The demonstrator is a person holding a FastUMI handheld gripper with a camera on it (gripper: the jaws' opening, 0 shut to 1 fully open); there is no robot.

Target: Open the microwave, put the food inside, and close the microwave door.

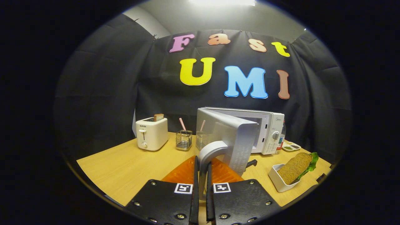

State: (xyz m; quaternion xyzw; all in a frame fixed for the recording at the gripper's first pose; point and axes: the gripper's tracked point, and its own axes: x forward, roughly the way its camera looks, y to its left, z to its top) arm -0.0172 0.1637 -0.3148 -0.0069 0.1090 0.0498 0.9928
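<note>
1. My jaws are closed on the door handle (208, 156) of the microwave (268, 131), its door (232, 137) swung open.
2. Right of the microwave, a sandwich (297, 167) leans in a white dish (276, 181).
3. Left of it stands a toaster (152, 133).

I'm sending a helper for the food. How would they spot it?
Start at the white microwave with its door swung open, handle in the tool. Right of the door sits a small white dish holding a brown-bread sandwich with green lettuce.
</note>
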